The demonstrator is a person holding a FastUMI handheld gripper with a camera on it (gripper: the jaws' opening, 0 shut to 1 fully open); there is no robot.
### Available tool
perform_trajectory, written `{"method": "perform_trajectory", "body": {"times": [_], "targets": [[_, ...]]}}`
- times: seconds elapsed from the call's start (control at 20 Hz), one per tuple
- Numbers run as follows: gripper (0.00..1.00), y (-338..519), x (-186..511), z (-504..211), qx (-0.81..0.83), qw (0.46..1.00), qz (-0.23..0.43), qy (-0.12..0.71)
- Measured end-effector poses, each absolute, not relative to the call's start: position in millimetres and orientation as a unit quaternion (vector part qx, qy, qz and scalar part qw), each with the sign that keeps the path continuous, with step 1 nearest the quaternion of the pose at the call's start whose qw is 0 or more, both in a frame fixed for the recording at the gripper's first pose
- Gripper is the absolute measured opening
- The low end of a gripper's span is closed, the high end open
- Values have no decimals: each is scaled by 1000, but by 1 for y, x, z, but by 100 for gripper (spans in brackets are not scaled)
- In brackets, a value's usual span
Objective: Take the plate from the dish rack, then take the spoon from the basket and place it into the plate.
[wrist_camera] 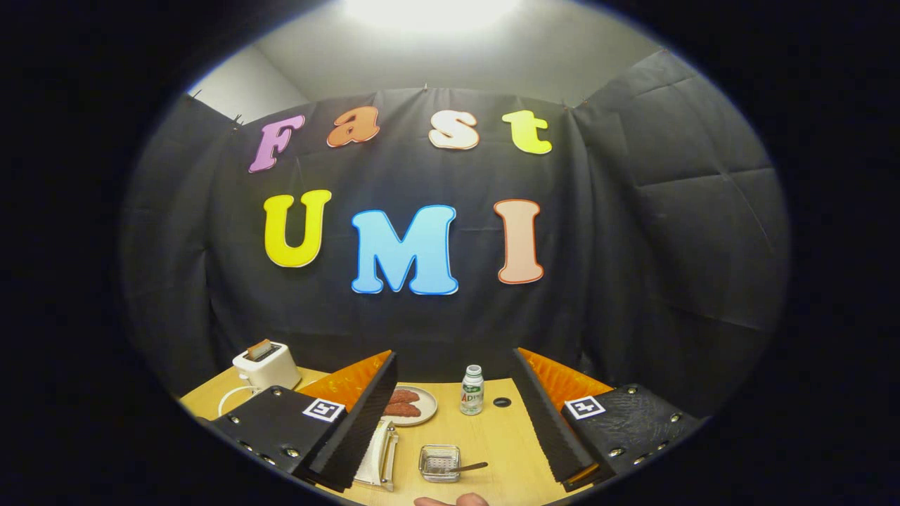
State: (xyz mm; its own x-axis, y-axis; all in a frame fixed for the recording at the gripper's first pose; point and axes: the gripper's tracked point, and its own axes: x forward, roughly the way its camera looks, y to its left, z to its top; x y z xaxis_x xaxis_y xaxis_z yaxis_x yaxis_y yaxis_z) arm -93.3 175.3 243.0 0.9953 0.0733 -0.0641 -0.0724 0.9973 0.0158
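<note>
Black cloth walls close off the booth behind a wooden table (485,439). My gripper (453,414) hangs above the near part of it with its fingers spread wide apart, holding nothing.

Between the fingers and low on the table sits the small wire basket (439,462); the spoon (470,466) lies in it with its handle sticking out over the rim toward my right finger. Just beside my left finger stands the dish rack (385,455), with the pale plate (370,457) upright in it, partly hidden by that finger.

Farther off, beyond the basket, a dish (411,405) carries reddish-brown pieces, and a small bottle (472,390) stands just beside it. A dark round hole (501,402) shows in the tabletop by the bottle. Past my left finger a white toaster (266,365) holds a slice.

At the near table edge I see fingertips (453,500).
</note>
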Motion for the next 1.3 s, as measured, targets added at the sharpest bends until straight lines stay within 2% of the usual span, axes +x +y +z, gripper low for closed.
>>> {"method": "perform_trajectory", "body": {"times": [0.65, 1.2, 1.25, 1.3], "targets": [[99, 309, -70, 139, -2, 953, 80, 292], [99, 353, -53, 83, -37, 921, 54, 385], [93, 358, -50, 75, -41, 917, 51, 393], [91, 359, -47, 68, -50, 914, 44, 401]]}}
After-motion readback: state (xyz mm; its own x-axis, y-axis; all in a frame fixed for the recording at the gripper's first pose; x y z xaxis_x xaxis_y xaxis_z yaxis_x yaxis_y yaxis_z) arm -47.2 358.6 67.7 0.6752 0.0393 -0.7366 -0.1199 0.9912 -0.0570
